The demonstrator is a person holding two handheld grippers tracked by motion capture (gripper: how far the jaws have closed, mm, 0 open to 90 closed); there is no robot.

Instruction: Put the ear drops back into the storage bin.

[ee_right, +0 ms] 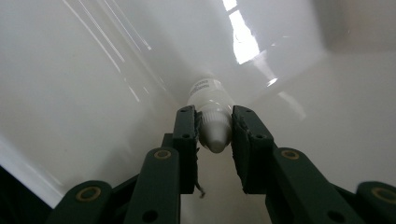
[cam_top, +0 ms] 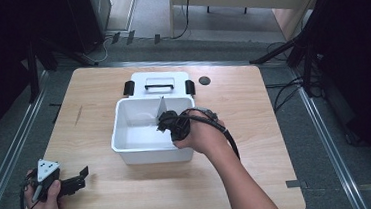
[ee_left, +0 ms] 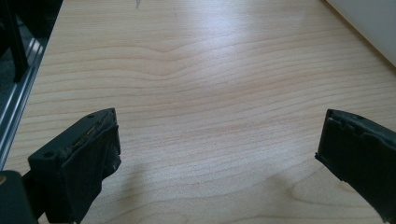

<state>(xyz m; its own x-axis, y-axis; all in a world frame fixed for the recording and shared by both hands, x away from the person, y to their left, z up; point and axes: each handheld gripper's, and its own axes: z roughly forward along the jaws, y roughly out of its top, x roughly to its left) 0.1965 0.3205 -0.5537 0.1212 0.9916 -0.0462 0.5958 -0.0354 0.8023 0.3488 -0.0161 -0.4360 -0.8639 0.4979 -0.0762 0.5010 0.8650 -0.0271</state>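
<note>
A small white bottle (ee_right: 211, 109), seemingly capped and faintly labelled, is clamped by the right claw (ee_right: 214, 127) inside the white bin (cam_top: 121, 139), while the left claw (ee_left: 217, 149) is held wide over the wooden surface (ee_left: 210, 70).

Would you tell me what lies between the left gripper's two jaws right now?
Only bare wooden table; the left gripper is open with nothing inside, per the left gripper view.

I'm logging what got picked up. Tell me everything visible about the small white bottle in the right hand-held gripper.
The small white bottle looks plastic, with a ribbed cap and a printed label too blurred to read. It is clamped at its cap end between the jaws of the right hand-held gripper, inside the white bin, its body pointing toward the bin's glossy floor.
</note>
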